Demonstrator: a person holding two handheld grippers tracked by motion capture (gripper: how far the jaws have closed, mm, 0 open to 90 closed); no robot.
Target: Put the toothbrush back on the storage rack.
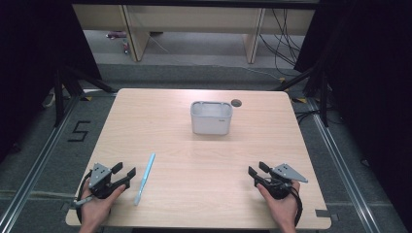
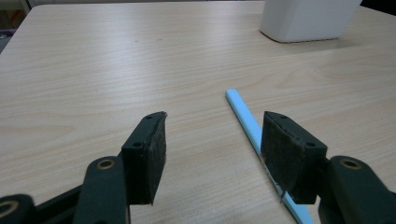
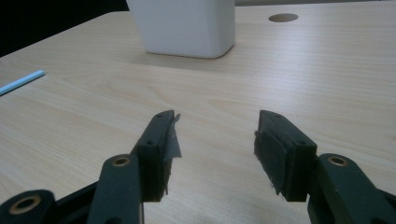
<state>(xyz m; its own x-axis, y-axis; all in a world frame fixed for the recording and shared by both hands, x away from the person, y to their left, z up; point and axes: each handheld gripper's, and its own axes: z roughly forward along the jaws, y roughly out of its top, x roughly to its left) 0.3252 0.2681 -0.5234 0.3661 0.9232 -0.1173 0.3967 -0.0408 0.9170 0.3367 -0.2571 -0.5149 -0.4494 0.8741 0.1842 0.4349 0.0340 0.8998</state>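
A light blue stick [image 1: 145,177] lies flat on the wooden table [image 1: 204,150], running from near the front edge toward the middle. My left gripper [image 1: 124,172] rests at the front left, just left of the stick, open with nothing between its jaws. In the left gripper view the stick [image 2: 245,122] passes under the right jaw. A white rectangular bin [image 1: 211,117] stands upright toward the back middle. My right gripper [image 1: 257,170] sits at the front right, open and empty. The bin [image 3: 184,25] stands ahead of it, and the stick's tip [image 3: 21,82] shows at the far left.
A round cable hole [image 1: 236,103] sits in the tabletop just right of the bin. Black stands and cables flank the table on the floor. A marker reading 5 [image 1: 78,131] is taped on the floor at the left.
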